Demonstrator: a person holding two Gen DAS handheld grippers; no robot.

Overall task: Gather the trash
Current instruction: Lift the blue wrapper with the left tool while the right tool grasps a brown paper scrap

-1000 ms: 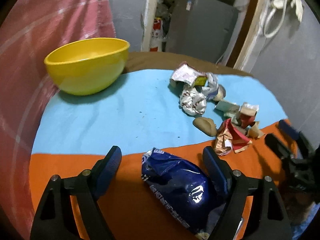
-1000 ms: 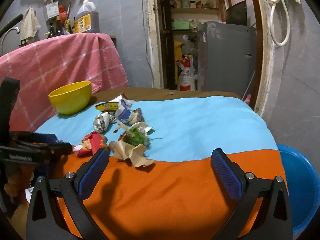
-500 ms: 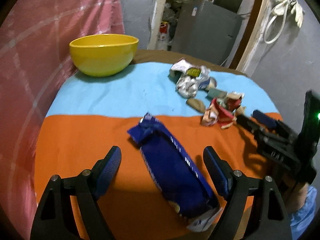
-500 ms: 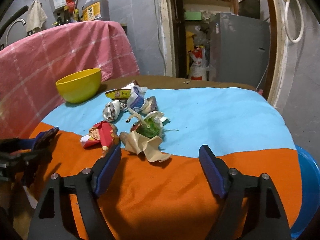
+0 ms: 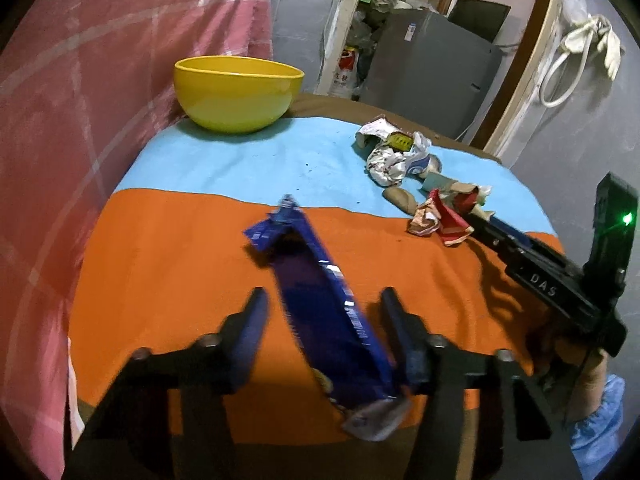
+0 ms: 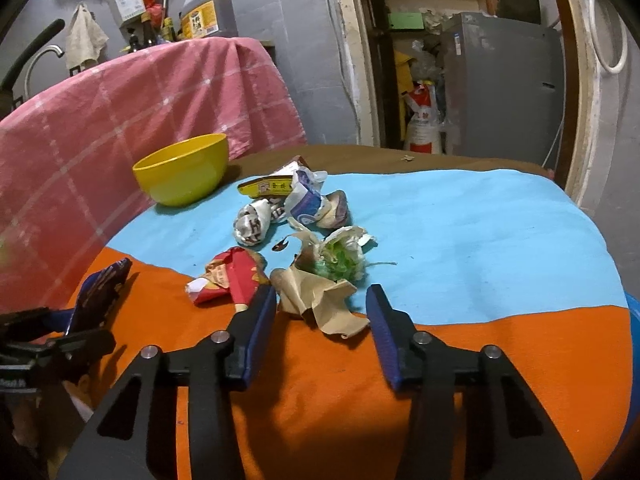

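The step in hand looks like the grasp itself, one piece of trash for each hand. In the left wrist view the left gripper sits low in the centre of the frame, and a long blue snack bag lies between its fingers on the orange part of the table cloth. Its jaws have just been closing around the bag. The right finger seems to touch the bag near its lower end, while a gap remains on the left side, so the bag is not yet pinched.

In the right wrist view the right gripper is at the lower centre, and its jaws have also just been closing. A crumpled brown paper lies between the fingertips, but I see space on both sides, so the fingers are half spread and press nothing. A red wrapper lies just beside its left finger.

I judge that the next move is to finish both closings and then lift. The yellow bowl, in the upper left of the frame, may be the place for the trash, but this is only my guess.

The lower end of the bag is blurred and partly behind the right finger. A blue tub is cut off at the right edge. The far pile of wrappers is too tangled to count.
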